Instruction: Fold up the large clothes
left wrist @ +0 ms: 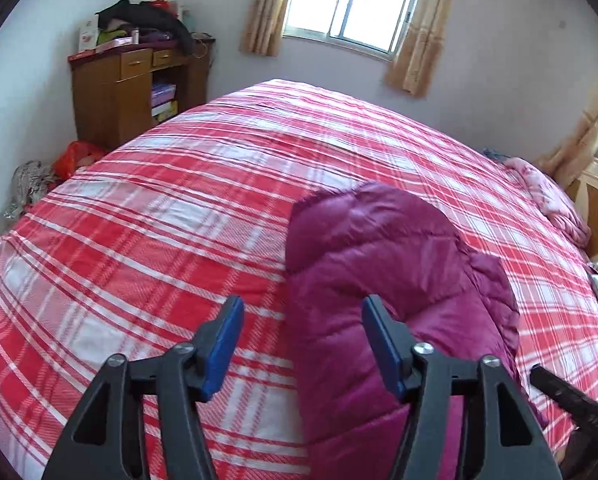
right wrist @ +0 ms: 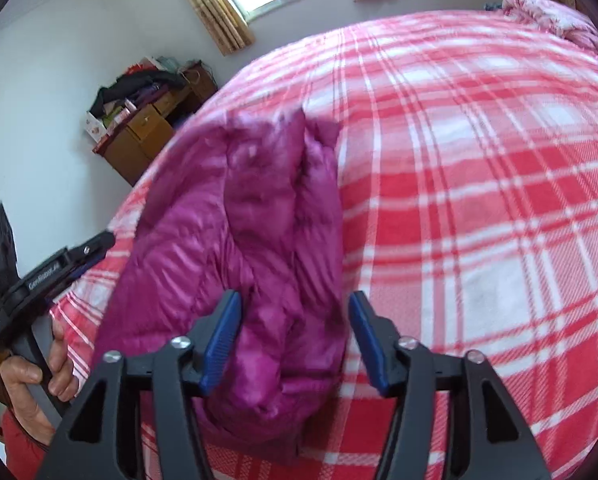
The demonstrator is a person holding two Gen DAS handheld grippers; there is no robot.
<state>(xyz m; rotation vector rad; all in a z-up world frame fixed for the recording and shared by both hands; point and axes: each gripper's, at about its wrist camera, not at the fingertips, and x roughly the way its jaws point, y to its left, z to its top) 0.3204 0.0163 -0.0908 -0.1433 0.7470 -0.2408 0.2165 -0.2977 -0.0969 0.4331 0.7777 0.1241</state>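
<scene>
A magenta puffer jacket (left wrist: 383, 280) lies folded into a long bundle on the red and white plaid bed (left wrist: 159, 208). My left gripper (left wrist: 302, 312) is open above its near left edge, with nothing between the blue pads. In the right wrist view the jacket (right wrist: 243, 248) is blurred. My right gripper (right wrist: 295, 308) is open over the jacket's near right end and holds nothing. The left gripper (right wrist: 99, 246) also shows at the left edge of the right wrist view, held by a hand.
A wooden cabinet (left wrist: 135, 92) piled with clothes stands by the far wall left of the window (left wrist: 355, 0). A pink quilt (left wrist: 555, 204) lies at the bed's far right. Bags (left wrist: 75, 158) sit on the floor beside the bed.
</scene>
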